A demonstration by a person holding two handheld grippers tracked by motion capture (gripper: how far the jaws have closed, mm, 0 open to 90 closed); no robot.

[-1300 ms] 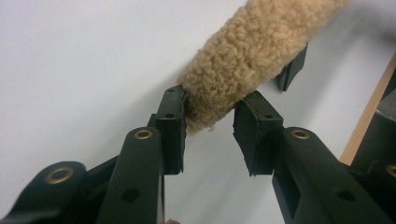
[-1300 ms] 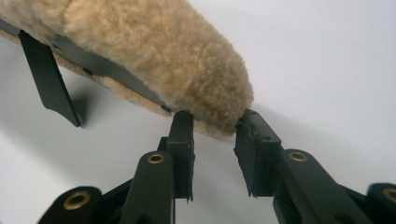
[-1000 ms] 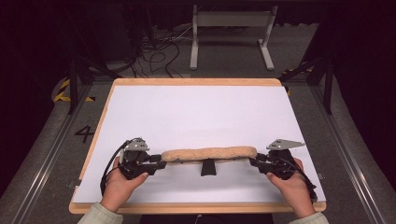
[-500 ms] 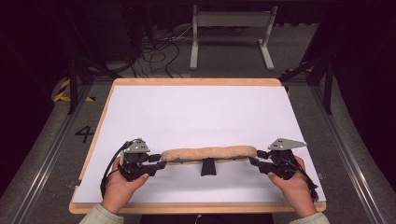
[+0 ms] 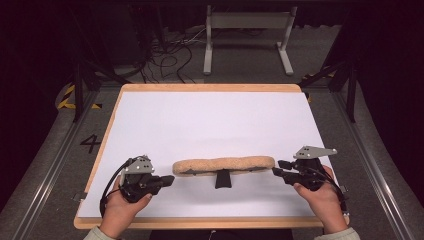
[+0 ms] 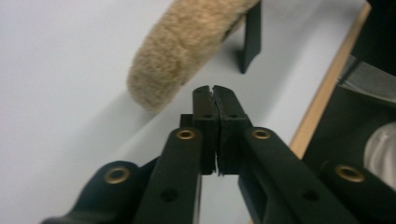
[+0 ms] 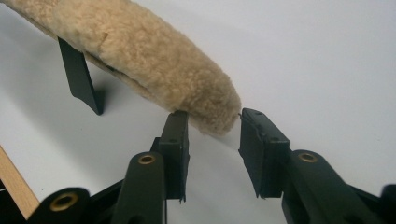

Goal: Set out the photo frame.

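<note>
A long tan fleece roll [image 5: 223, 164] rests on a small black stand [image 5: 223, 180] near the front of the white table top [image 5: 210, 120]. My left gripper [image 5: 170, 180] sits just off the roll's left end. Its jaws have just closed and are shut with nothing between them. In the left gripper view the joined tips [image 6: 214, 88] point past the fleece end [image 6: 182, 51]. My right gripper [image 5: 277, 167] is at the roll's right end. Its jaws have just narrowed a little but remain open. In the right gripper view [image 7: 214, 113] the fleece tip [image 7: 140, 60] lies at the fingertips, unpressed.
The table's wooden edge [image 5: 210, 221] runs close in front of both hands. The stand's black leg [image 7: 81, 79] stands under the roll's middle. Behind the table a white metal frame [image 5: 247, 30] and loose cables [image 5: 170, 55] lie on the floor.
The left gripper has drawn slightly back toward the near edge, off the roll's left end, and its jaws have shut empty. The right gripper has stayed at the right end.
</note>
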